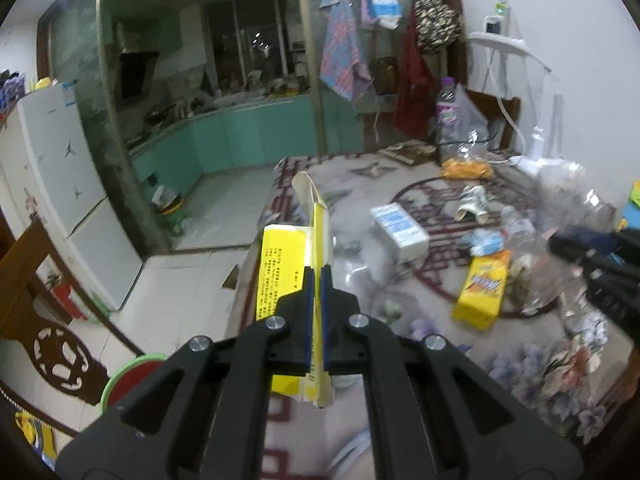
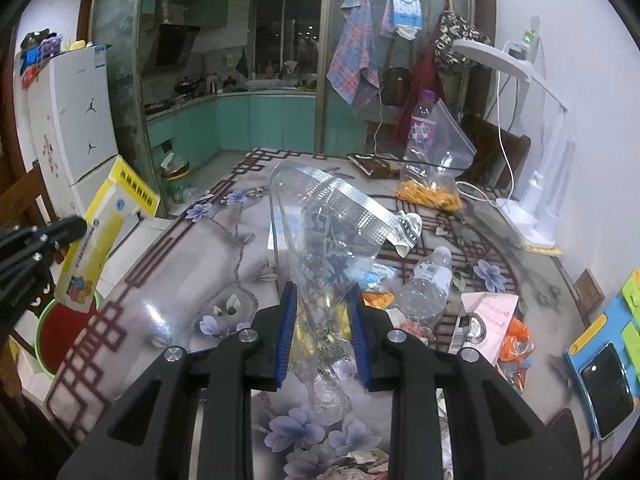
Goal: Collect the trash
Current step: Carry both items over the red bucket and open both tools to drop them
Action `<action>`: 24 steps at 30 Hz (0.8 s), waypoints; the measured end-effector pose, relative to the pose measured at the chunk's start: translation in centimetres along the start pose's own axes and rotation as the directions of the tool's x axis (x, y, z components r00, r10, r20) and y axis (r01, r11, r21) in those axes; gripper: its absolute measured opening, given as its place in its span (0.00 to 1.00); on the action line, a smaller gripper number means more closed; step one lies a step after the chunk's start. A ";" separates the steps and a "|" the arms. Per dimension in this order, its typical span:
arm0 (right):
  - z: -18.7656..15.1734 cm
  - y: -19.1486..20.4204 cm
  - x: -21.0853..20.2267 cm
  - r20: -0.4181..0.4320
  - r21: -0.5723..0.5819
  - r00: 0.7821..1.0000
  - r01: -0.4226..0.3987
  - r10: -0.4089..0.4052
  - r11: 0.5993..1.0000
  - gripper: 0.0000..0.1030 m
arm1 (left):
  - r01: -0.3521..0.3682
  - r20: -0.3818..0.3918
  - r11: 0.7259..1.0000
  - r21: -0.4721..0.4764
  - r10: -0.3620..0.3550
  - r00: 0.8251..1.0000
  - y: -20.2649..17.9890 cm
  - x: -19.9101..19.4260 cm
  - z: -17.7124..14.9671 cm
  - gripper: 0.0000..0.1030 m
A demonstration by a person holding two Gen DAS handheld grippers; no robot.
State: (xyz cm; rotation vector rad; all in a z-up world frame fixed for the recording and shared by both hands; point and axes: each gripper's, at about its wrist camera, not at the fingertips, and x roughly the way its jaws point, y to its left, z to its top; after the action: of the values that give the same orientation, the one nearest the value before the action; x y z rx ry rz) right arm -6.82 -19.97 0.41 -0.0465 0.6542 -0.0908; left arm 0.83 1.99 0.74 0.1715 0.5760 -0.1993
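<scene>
My left gripper [image 1: 317, 280] is shut on the flap of a yellow and white carton [image 1: 280, 272], held up over the table's left edge; the carton also shows in the right wrist view [image 2: 100, 232], above a red and green bin [image 2: 60, 332]. My right gripper [image 2: 322, 304] is shut on a clear crinkled plastic bag [image 2: 320, 232], held above the table. Trash lies on the flowered tablecloth [image 2: 208, 248]: a crushed clear bottle [image 2: 428, 284], a yellow snack pack [image 1: 482, 292], a white box [image 1: 400, 230], a pink packet [image 2: 480, 320].
A tall bottle with a purple label [image 2: 422, 124] and a bag of orange snacks [image 2: 428, 196] stand at the table's far side. A white desk lamp [image 2: 536, 184] is at the right. A phone on a blue tray [image 2: 608, 384] lies at the right edge. A fridge [image 2: 76, 120] stands left.
</scene>
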 end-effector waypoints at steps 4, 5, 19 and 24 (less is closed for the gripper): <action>0.2 1.2 -0.3 0.012 -0.031 1.000 0.013 -0.012 0.999 0.25 | -0.027 -0.027 0.999 -0.032 0.026 0.999 2.1 0.3 -1.0 0.03; 0.2 1.3 -0.3 0.013 -0.036 1.000 0.012 -0.012 0.999 0.25 | -0.034 -0.031 0.999 -0.040 0.033 0.999 2.8 0.2 -1.2 0.03; 1.1 6.4 -1.2 0.053 -0.134 0.998 -0.009 0.016 0.991 0.25 | -0.178 -0.114 0.964 -0.197 0.157 0.981 12.2 0.0 -4.8 0.03; 1.6 9.1 -0.8 0.042 -0.167 0.996 -0.066 0.074 0.984 0.25 | -0.250 -0.154 0.936 -0.247 0.217 0.964 15.6 -0.4 -6.3 0.03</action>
State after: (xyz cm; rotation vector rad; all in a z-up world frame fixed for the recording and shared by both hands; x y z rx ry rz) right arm -5.79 -10.80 1.49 -0.1854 0.6137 0.0327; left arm 0.84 18.45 -2.60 -0.0079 0.6949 0.1218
